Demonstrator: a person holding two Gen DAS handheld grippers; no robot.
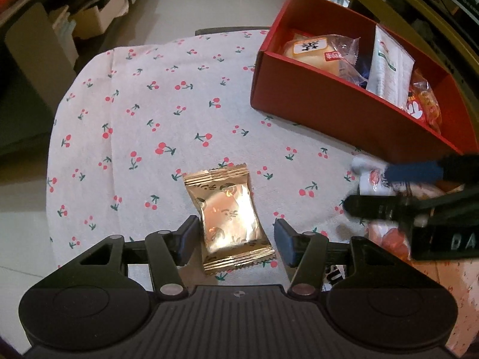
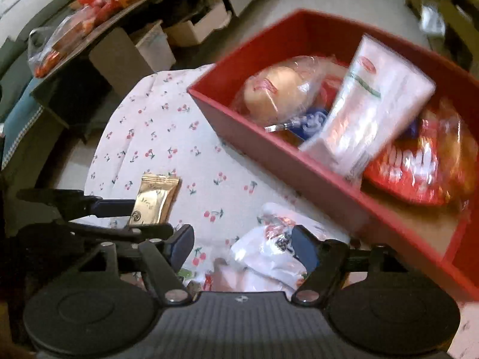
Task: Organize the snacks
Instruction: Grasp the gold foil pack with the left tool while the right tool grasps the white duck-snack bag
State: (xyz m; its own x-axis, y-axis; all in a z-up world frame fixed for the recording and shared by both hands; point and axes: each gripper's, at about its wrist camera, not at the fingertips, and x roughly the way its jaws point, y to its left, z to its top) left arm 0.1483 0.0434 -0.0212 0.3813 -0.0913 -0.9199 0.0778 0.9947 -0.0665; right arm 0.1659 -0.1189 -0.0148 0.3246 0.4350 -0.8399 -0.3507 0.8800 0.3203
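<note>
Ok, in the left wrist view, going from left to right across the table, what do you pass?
Left gripper astride the gold snack packet → red box, holding a clear-wrapped cake, then a white upright packet, then an orange-red packet → right gripper coming in from the right edge.

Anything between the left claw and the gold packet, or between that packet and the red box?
Nothing visible. The left claw already straddles the gold packet, and only bare tablecloth lies between it and the red box.

Two close, downward wrist views, shared tablecloth (image 1: 167, 113).
</note>
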